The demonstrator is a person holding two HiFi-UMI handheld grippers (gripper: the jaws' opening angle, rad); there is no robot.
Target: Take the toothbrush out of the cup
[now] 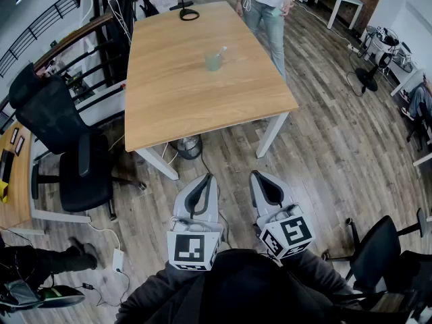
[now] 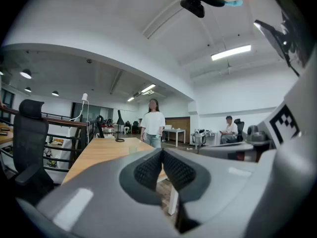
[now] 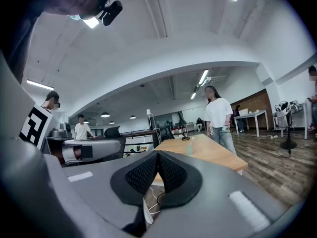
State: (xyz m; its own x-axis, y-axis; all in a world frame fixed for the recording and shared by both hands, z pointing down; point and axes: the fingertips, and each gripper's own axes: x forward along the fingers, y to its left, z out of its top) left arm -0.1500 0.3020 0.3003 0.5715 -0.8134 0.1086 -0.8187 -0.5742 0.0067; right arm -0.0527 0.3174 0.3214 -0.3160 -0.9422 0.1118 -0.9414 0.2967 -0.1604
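Note:
A pale green translucent cup [image 1: 213,61] stands near the middle of the wooden table [image 1: 175,93], with a toothbrush [image 1: 222,50] leaning out of it to the right. The right gripper view shows the cup [image 3: 189,148] small and far ahead, and in the left gripper view it [image 2: 132,148] is only faint. Both grippers are held low over the floor, well short of the table's near edge. My left gripper [image 1: 207,178] and right gripper [image 1: 258,175] are side by side, each with its jaws together and nothing between them. The jaw tips of the left gripper [image 2: 162,151] and of the right gripper [image 3: 158,153] meet.
A black desk lamp [image 1: 185,9] stands at the table's far end, and a person [image 1: 270,5] is beside the far right corner. A black office chair [image 1: 64,140] stands at the left and another [image 1: 378,255] at the lower right. A bin [image 1: 190,146] and cables lie under the table.

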